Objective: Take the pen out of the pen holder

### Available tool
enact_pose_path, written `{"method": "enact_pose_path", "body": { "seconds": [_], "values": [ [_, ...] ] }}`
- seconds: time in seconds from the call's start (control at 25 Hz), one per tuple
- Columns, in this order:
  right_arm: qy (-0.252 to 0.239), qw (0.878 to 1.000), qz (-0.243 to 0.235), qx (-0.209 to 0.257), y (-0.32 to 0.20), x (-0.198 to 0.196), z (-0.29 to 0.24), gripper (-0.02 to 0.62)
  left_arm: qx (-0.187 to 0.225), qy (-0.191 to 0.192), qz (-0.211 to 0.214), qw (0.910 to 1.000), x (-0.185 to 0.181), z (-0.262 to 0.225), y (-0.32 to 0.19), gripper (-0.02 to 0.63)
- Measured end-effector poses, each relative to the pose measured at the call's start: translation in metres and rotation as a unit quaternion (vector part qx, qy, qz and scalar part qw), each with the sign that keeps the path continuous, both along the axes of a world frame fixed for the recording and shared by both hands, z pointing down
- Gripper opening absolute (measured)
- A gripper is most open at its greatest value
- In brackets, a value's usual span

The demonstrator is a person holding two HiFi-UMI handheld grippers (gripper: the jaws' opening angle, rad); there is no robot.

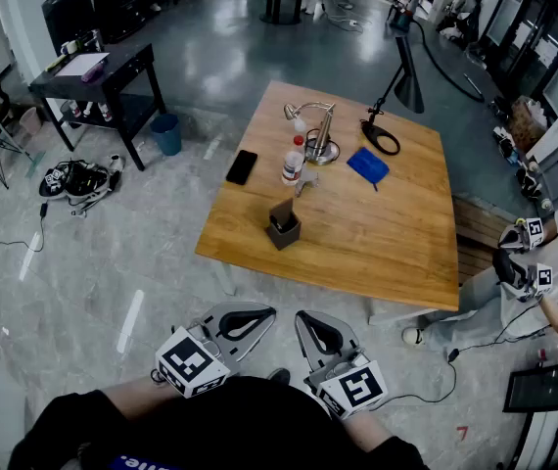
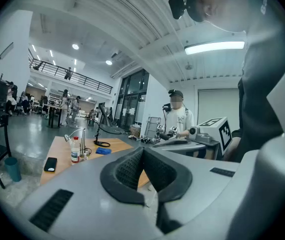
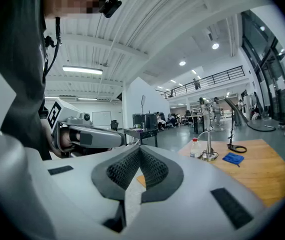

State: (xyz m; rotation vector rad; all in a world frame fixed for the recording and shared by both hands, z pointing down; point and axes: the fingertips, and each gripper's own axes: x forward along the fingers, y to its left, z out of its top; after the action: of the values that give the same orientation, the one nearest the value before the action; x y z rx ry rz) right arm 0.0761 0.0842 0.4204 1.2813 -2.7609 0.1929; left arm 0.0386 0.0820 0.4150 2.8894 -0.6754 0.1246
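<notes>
Standing near the near-left corner of the one wooden table [image 1: 377,233], the single dark pen holder [image 1: 283,230] contains a dark upright item, too small to confirm as the pen. Five other things share the table. One black phone [image 1: 242,166] lies by the left edge. One clear bottle [image 1: 293,161] stands just beside one silver lamp [image 1: 315,135] toward the far side. One black lamp [image 1: 394,101] rises near the far-right corner, with one blue pad [image 1: 368,164] just beside its ring base. Two grippers are held side by side off the table, short of its near edge: the left gripper [image 1: 250,317] and the right gripper [image 1: 315,327]. Each has its jaws closed tip to tip, with nothing between them.
</notes>
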Motion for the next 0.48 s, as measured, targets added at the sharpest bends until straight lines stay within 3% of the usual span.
{"method": "enact_pose_path", "body": {
  "seconds": [0.48],
  "values": [
    [-0.012, 1.0, -0.013, 0.003, -0.009, 0.008, 0.003, 0.005, 0.0, -0.005, -0.012, 0.9999, 0.01, 0.004, -0.01, 0.009]
  ]
}}
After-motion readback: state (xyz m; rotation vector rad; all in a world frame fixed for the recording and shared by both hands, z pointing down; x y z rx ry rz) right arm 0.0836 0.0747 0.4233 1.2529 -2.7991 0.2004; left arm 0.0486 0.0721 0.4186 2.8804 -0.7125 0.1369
